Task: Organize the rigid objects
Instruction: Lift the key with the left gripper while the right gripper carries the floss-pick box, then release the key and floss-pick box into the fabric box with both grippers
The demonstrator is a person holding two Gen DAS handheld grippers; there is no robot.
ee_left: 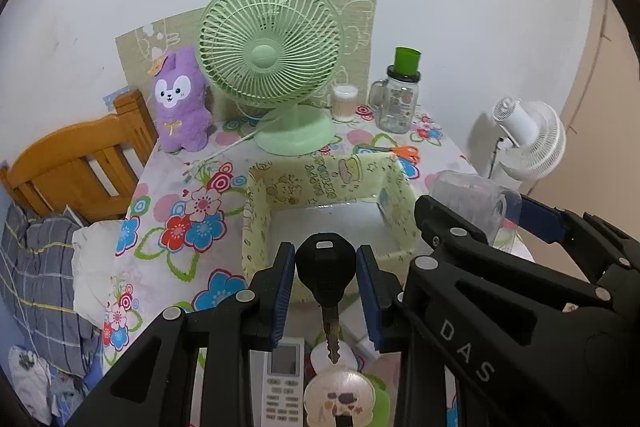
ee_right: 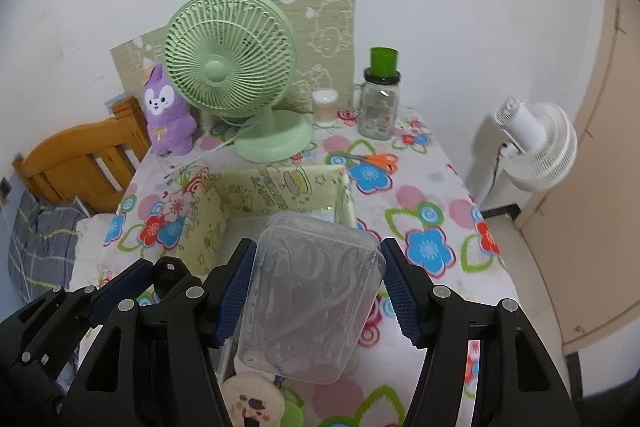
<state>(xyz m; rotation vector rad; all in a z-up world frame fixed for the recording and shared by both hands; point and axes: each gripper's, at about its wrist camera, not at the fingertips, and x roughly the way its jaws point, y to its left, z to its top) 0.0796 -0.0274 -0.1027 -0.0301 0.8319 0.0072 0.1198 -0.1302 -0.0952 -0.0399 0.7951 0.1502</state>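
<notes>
Black key [ee_left: 325, 267] upright in left claw [ee_left: 325, 291], blade down, right claw [ee_right: 316, 291] clamping clear box [ee_right: 312, 297] lengthwise

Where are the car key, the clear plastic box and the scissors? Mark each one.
car key [ee_left: 325, 267]: left wrist view, on its black head.
clear plastic box [ee_right: 316, 291]: right wrist view, on the middle of its lid.
scissors [ee_right: 380, 160]: right wrist view, on the orange handles.

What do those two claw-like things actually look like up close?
Both tools, left and right, are black plastic frames with triangular cut-outs and silver round rivets. Their fingers carry ribbed blue pads. One frame bears white letters, "DAS". No cables or sleeves show.
</notes>
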